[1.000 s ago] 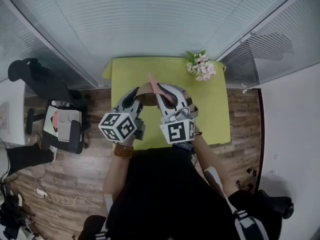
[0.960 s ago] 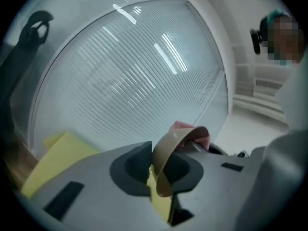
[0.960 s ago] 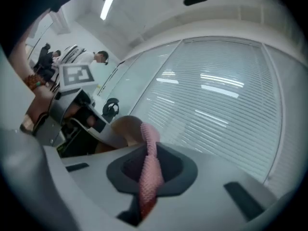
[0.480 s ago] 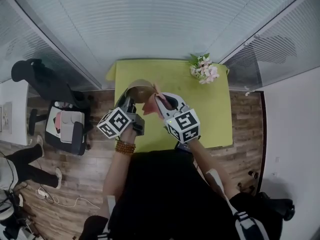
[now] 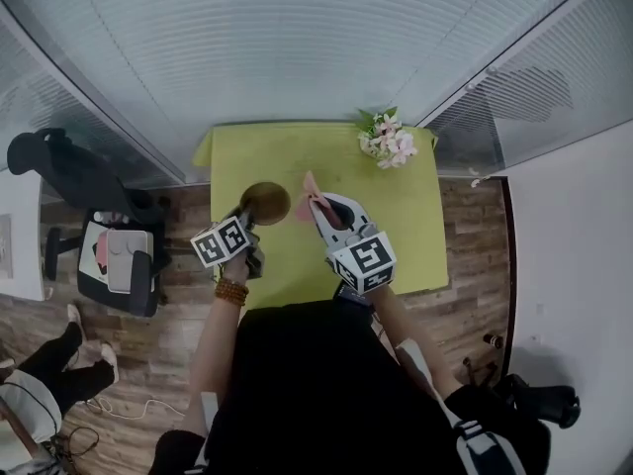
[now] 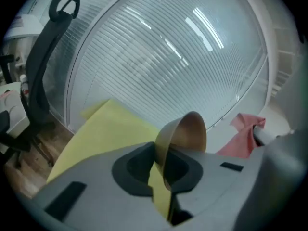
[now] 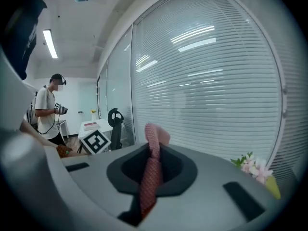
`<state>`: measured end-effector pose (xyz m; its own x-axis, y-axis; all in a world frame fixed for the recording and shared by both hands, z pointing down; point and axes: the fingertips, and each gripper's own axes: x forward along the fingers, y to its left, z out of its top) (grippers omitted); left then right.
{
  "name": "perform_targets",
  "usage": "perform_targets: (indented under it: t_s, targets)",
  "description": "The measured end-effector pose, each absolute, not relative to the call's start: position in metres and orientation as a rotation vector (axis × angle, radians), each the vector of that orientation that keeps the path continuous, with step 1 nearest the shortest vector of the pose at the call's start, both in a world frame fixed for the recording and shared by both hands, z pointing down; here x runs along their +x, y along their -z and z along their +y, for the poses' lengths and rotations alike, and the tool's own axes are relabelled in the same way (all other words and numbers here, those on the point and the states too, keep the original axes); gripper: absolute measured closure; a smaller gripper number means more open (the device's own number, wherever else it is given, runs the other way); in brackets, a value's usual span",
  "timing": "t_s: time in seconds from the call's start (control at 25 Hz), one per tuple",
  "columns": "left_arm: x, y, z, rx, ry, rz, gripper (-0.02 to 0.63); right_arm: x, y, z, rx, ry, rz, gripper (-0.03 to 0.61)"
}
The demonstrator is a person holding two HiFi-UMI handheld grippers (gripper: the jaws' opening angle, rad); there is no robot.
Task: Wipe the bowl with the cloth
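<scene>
Brown bowl (image 5: 264, 202), clamped by its rim, at the left of the yellow-green tabletop (image 5: 396, 236); just beside it, a pinched, crumpled pink cloth (image 5: 313, 196).

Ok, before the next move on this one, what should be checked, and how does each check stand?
1. Left gripper has the bowl: ok. The rim sits between its jaws, which have just been closing.
2. Right gripper has the cloth: ok, jaws shut on it.
3. Cloth meets the bowl: not ok. The cloth is beside the bowl, not in it.
4. Bowl rests on the table: cannot tell.
5. Flowers out of the way: ok. They are at the table's far corner, apart from both grippers.
</scene>
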<state>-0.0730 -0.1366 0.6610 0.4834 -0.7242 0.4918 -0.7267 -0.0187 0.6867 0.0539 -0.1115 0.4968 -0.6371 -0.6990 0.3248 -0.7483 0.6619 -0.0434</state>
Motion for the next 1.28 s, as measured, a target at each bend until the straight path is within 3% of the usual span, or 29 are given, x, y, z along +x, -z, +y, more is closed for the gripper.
perform_targets:
  t_s: [0.36,0.76,1.0,1.28]
  targets:
    - [-0.022,-0.789,-0.108,1.518,-0.244,-1.036,0.588,0.074,-0.521,-0.106,1.220,-0.280,-2.521,0.568]
    - [-0.017,-0.824,-0.106,1.408,-0.248,-1.021,0.584,0.084,-0.533,-0.105,1.237,-0.309,-2.487,0.566]
    - [-0.012,-0.805,-0.104,1.424,-0.056,-0.885,0.409,0.083,-0.531,-0.106,1.243,-0.305,-2.492,0.566]
    - [-0.042,-0.748,-0.089,1.672,-0.040,-0.915,0.380,0.090,-0.530,-0.114,1.264,-0.290,-2.494,0.566]
